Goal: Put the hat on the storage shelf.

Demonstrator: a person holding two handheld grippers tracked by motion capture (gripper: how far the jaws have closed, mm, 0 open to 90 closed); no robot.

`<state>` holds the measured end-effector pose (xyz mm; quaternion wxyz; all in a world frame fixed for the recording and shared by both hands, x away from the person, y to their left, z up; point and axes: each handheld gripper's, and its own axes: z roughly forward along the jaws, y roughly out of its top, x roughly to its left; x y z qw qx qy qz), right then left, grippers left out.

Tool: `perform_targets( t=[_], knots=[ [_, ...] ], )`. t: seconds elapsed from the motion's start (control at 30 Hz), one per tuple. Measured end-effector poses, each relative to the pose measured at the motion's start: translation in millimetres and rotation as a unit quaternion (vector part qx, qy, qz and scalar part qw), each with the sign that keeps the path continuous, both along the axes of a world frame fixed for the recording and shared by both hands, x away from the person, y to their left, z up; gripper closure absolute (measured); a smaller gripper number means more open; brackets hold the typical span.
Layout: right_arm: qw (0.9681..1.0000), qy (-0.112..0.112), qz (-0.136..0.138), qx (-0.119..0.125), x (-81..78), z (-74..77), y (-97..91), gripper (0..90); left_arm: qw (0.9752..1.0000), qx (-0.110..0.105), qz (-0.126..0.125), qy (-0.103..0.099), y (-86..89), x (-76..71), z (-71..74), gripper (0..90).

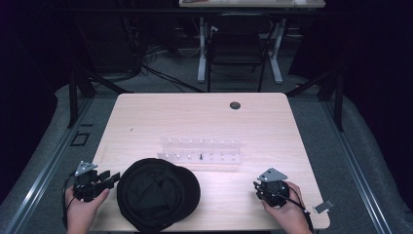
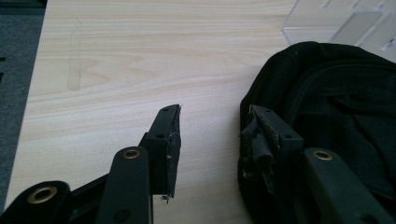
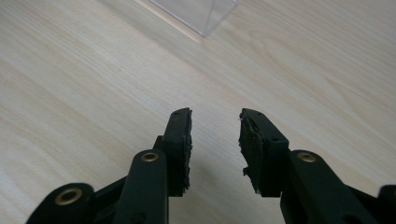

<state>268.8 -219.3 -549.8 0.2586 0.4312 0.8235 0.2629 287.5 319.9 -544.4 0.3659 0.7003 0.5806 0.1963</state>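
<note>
A black cap [image 1: 158, 194] lies upside down near the table's front edge, left of centre. Just beyond it stands a clear acrylic rack [image 1: 199, 153] with rows of small pegs and one dark pin. A hand holds my left gripper [image 1: 112, 178] right beside the cap's left edge, jaws open. In the left gripper view the gripper [image 2: 215, 121] has bare wood in its gap, and its right jaw sits against the cap [image 2: 336, 102]. My right gripper [image 1: 256, 185] hovers at the front right, open. In the right gripper view it [image 3: 215, 123] is empty over the table, with the rack's corner [image 3: 201, 11] ahead.
The light wooden table [image 1: 146, 117] has a dark cable hole [image 1: 235, 105] at the back. A small grey tag [image 1: 324, 206] lies at the front right corner. Behind the table are a chair [image 1: 236, 51] and another desk's legs, with floor rails on both sides.
</note>
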Motion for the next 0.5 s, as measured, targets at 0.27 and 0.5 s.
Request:
perform_targets(
  t=[0.27, 0.5],
  knots=[
    [0.9997, 0.003, 0.021, 0.008, -2.8, -1.6, 12.0, 66.8, 0.9999, -0.006, -0.003, 0.012, -0.1, 0.3, 1.1, 57.3],
    [0.9996, 0.003, 0.028, 0.006, -4.2, 0.4, 12.4, 66.8, 0.9993, -0.018, -0.004, 0.032, -0.3, 3.7, 7.7, 57.1]
  ],
)
